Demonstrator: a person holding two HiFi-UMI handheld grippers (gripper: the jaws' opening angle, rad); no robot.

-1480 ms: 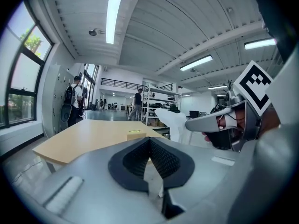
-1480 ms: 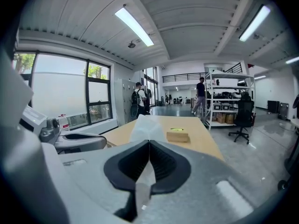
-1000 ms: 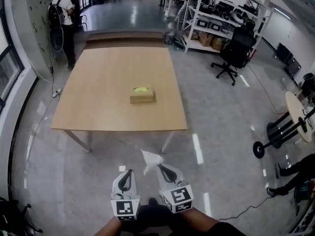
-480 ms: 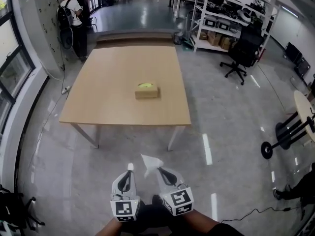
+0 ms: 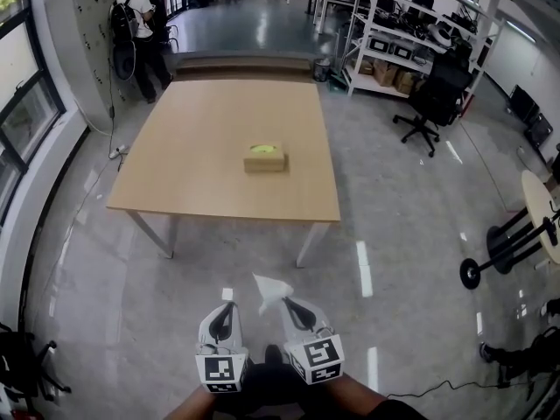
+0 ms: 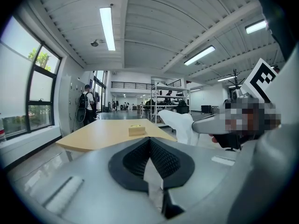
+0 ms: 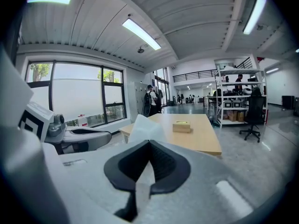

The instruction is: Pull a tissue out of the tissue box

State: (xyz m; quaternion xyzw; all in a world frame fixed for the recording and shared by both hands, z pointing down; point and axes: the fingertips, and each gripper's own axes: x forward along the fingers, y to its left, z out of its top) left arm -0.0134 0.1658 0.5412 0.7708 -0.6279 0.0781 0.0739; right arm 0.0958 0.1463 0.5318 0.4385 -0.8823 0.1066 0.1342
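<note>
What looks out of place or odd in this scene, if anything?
Nothing is spilled or damaged. One thing is away from its place: a white tissue sticks up from the closed fingers of the right gripper over the floor, far from the tissue box on the table.

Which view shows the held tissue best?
The left gripper view: nearly the whole tissue shows side-on, pinched by the right gripper. The head view shows it small; the right gripper view, only the part beyond its jaws.

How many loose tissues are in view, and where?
1: a white tissue pinched in the right gripper, above the floor. Others may be hidden inside the tissue box.
</note>
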